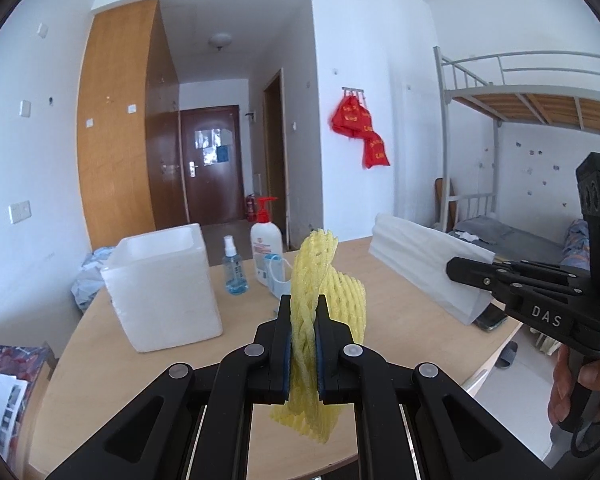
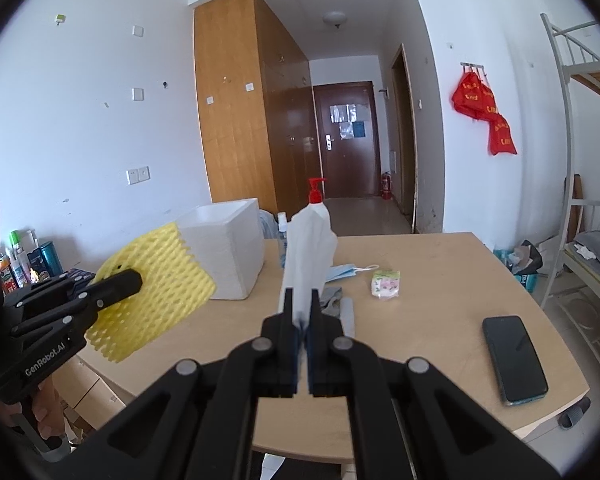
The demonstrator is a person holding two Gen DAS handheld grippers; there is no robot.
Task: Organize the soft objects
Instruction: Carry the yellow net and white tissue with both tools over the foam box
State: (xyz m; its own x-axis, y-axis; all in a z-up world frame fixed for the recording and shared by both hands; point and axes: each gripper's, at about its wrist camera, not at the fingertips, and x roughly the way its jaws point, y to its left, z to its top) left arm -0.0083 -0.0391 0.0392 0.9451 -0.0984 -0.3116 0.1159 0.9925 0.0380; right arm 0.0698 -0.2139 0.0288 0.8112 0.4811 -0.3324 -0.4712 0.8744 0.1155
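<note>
Left wrist view: your left gripper is clamping a yellow foam fruit net above the table; your right gripper is pinching white foam sheet. Neither appears to be inside the foam box yet.
</note>
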